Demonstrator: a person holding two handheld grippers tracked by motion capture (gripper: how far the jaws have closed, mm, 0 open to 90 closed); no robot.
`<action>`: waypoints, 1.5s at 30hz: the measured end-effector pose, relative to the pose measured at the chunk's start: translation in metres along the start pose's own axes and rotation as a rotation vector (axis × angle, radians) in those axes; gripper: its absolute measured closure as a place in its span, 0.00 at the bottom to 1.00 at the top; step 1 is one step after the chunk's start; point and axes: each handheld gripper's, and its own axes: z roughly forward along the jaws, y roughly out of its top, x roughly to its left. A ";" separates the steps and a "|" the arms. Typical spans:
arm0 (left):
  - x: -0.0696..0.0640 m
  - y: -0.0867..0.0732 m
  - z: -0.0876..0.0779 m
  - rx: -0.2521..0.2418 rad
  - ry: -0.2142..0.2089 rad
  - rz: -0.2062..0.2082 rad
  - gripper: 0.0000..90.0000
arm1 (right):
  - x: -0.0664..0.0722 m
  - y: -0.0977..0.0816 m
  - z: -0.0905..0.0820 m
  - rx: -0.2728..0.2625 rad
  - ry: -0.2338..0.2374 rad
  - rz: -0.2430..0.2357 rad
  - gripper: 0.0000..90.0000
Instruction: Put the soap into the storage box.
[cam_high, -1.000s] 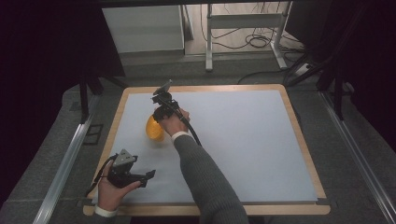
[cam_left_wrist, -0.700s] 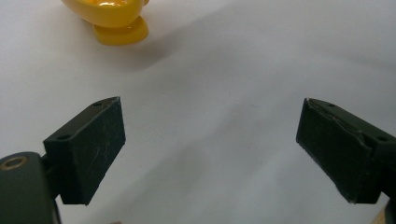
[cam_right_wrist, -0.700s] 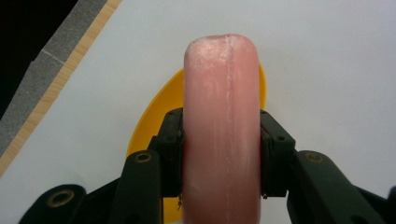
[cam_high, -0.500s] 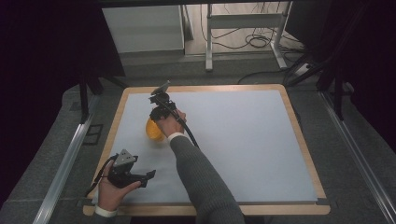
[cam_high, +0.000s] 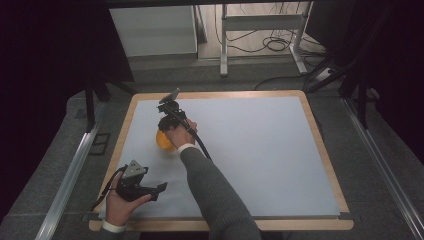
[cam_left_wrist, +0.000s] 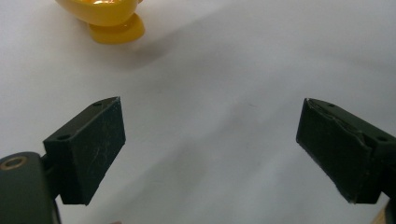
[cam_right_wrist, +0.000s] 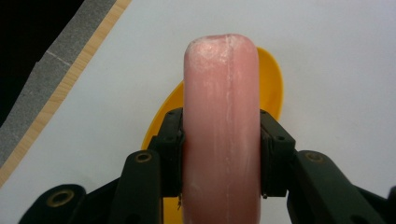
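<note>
Now squeezing a pink sausage tight between the right gripper fingers, yellow bowl just under. Could slip and miss. Left gripper wide apart, holding nothing.

Place: looked like a lab or recording rig, not a home
Table: wood-edged table with a pale blue-grey top
Surroundings: black curtains, grey carpet floor
Background: loose black cables, white metal desk legs
</note>
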 end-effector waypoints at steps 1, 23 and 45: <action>0.000 0.000 0.000 0.000 0.000 0.000 0.10 | 0.001 0.000 0.001 0.001 0.000 0.002 0.66; 0.000 0.001 0.001 0.006 0.003 -0.006 0.09 | -0.005 -0.005 -0.028 -0.060 0.042 -0.048 0.48; 0.000 -0.002 -0.006 0.003 0.031 -0.007 0.09 | -0.035 -0.035 -0.076 -0.118 0.086 -0.116 0.40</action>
